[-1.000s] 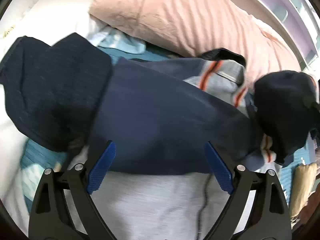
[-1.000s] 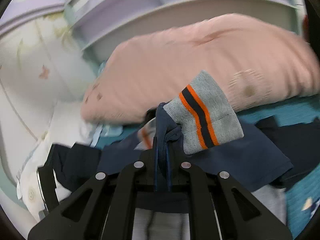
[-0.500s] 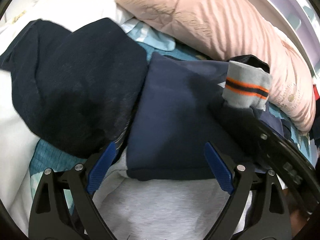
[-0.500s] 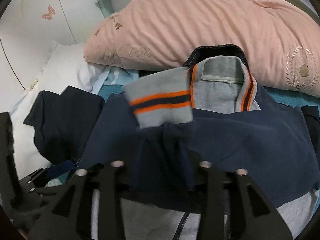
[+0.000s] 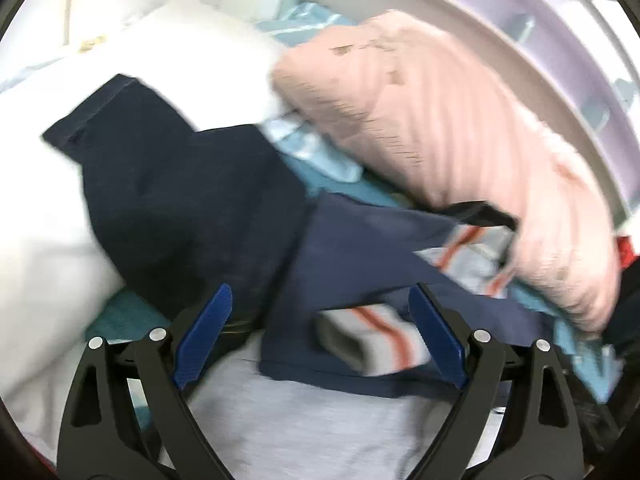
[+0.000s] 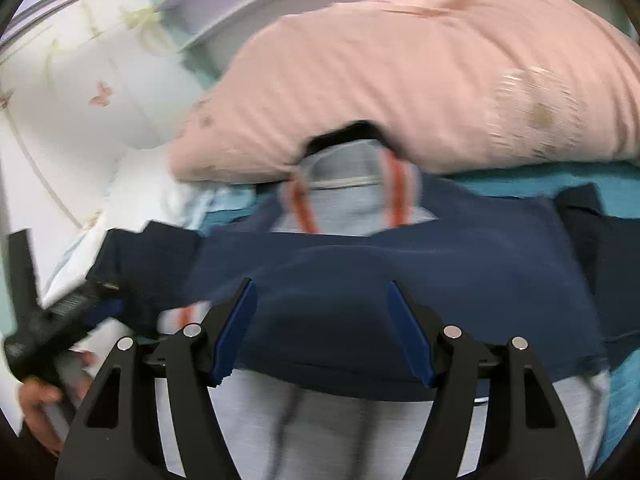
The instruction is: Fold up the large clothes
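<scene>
The left gripper (image 5: 320,336) is held with its blue pads (image 5: 204,340) spread wide and nothing pinched between them. Between them lies the grey cuff (image 5: 372,340) with orange and dark stripes, resting on the navy sleeve of the jacket (image 5: 360,248). The right gripper (image 6: 324,332) is likewise seen spread apart, poised over the navy sleeve folded across the jacket's (image 6: 400,280) front. The jacket is spread on the bed, its striped collar (image 6: 352,196) tucked against the pink pillow (image 6: 400,80), its grey body towards the cameras. A dark garment (image 5: 172,192) is laid beside it, over a white pillow (image 5: 44,240). Both views are blurred, so contact probably cannot be judged.
</scene>
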{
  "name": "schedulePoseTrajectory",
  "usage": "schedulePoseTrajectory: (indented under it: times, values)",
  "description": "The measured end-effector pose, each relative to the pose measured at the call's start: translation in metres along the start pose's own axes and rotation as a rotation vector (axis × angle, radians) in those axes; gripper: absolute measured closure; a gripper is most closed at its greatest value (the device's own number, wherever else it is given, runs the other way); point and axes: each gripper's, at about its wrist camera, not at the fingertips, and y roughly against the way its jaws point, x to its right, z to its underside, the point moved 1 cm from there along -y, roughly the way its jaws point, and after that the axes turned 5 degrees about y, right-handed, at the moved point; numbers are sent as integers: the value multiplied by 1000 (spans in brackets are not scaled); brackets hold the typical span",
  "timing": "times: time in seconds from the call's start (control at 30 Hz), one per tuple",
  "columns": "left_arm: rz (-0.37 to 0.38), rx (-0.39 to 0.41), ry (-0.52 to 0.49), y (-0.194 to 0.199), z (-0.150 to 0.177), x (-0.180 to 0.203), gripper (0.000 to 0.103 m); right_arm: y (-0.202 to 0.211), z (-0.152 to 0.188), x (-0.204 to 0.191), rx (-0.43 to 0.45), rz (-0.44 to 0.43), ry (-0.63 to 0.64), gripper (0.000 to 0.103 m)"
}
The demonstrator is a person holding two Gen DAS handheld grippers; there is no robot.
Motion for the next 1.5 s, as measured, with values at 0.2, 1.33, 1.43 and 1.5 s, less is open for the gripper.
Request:
schedulePoseTrajectory:
  times: [0.2, 1.33, 1.43, 1.5]
  values:
    - [252, -204, -26, -24, 18, 43, 13, 2, 6, 77, -55, 69, -76, 44]
    - [-11, -266, -140, -92, -41, 12, 12, -19, 13, 175, -269, 50, -162, 90]
    - [13, -269, -118, -105, -55, 5, 12, -15, 0, 176, -234, 53, -145, 84]
    - [18, -267, -104, -118, -67, 2, 12, -14, -5, 178, -225, 56, -136, 84]
